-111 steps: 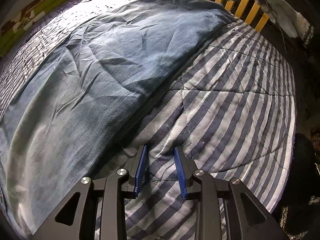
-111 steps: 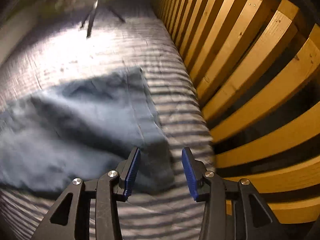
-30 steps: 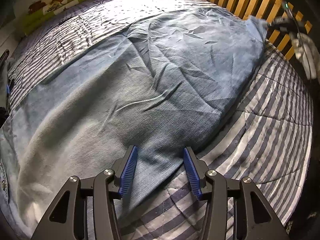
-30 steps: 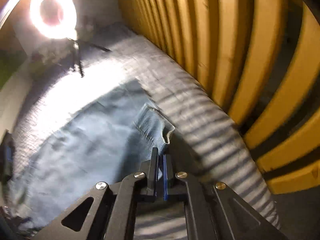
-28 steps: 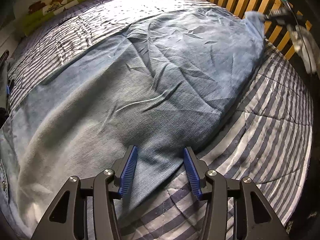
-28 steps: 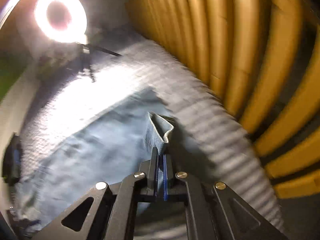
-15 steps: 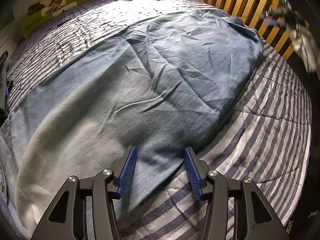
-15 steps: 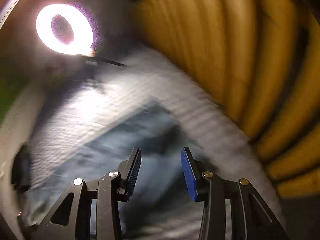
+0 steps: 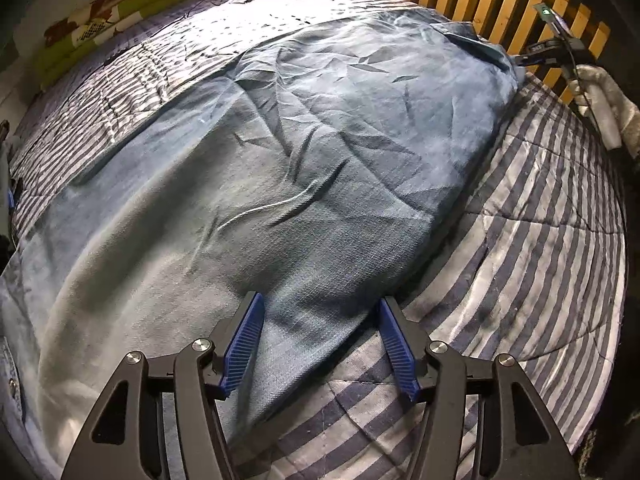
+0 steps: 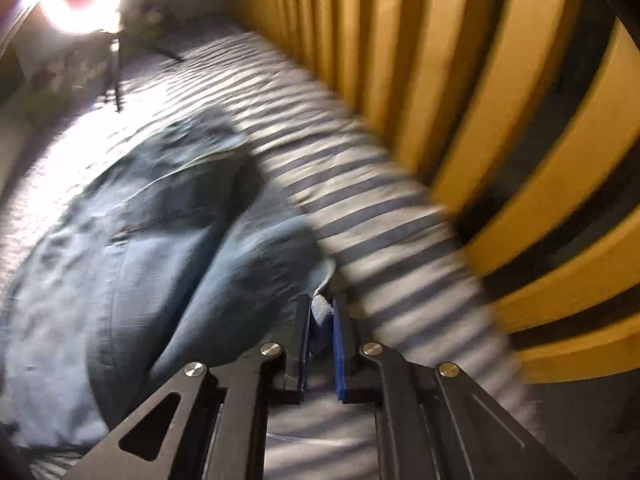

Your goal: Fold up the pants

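Two views logged. Left wrist: we see the left claw [image 9: 320, 312] apart, just widening, straddling the pants [image 9: 280, 140] edge on the striped bed [image 9: 540, 240]. Right wrist: right claw [image 10: 321, 312], just closing, clamps a pants corner beside the slats [image 10: 460, 80].

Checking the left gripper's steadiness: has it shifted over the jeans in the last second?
No. The left gripper sits over the same jeans edge on the striped quilt; its fingers have just been opening.

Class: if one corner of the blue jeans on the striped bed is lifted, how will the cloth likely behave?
The jeans will probably flop and drape: creases cover them. Spread wide over the quilt, they would likely drag, feeling fairly heavy.
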